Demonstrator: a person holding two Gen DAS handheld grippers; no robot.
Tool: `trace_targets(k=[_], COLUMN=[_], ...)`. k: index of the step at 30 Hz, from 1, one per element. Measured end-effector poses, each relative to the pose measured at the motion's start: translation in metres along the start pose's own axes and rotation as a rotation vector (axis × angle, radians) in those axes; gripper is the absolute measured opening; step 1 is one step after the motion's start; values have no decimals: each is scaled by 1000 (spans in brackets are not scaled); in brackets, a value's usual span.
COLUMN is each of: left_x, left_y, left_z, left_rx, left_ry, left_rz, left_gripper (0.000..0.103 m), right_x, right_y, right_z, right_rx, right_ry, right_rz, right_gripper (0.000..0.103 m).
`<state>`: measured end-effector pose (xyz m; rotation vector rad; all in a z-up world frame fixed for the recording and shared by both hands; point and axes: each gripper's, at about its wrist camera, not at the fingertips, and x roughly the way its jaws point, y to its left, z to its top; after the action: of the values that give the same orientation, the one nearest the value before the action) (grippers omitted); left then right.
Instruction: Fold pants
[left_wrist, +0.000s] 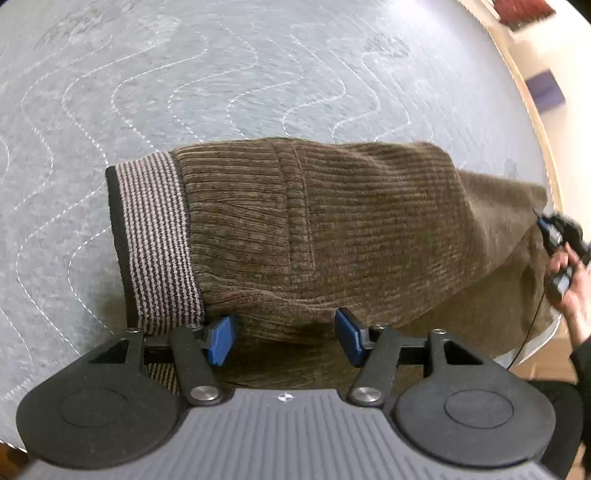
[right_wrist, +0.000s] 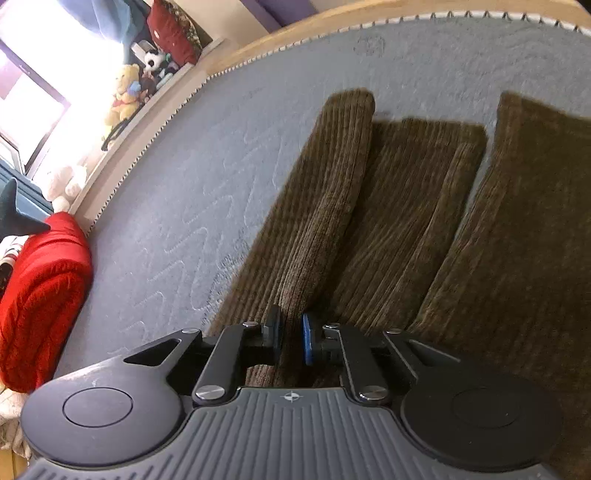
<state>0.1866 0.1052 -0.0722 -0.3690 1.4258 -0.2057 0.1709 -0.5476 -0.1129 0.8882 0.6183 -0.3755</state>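
Brown ribbed corduroy pants (left_wrist: 295, 236) lie on the grey quilted mattress (left_wrist: 184, 74), long axis left-right across the left-wrist frame; left gripper (left_wrist: 286, 338) open, straddling the near edge by the striped waistband (left_wrist: 159, 236); right gripper (right_wrist: 291, 336) pinched on leg fabric, frame centre.

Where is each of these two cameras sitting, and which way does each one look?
Left wrist view: sits on the left gripper, looking down at the pants near the striped waistband; the person's hand shows at the right edge.
Right wrist view: sits on the right gripper, looking along the pant legs across the grey mattress; its pads pinch the fabric.
Shared: the pants and mattress.
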Motion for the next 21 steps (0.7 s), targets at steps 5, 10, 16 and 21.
trace_targets(k=[5, 10, 16, 21], left_x=[-5, -11, -38, -41], left_y=[5, 7, 29, 27], left_z=[-5, -12, -23, -25], left_rx=[22, 63, -13, -5], left_ry=[-26, -53, -117, -99], left_rz=[56, 120, 45, 30], left_gripper=[39, 8, 12, 61], right_x=[-44, -102, -171, -204], right_y=[10, 10, -23, -56], right_z=[8, 13, 17, -3], right_rx=[-40, -129, -126, -138], right_ry=[-43, -56, -37, 53], right_rz=[34, 53, 29, -80], right_gripper=[10, 9, 8, 8])
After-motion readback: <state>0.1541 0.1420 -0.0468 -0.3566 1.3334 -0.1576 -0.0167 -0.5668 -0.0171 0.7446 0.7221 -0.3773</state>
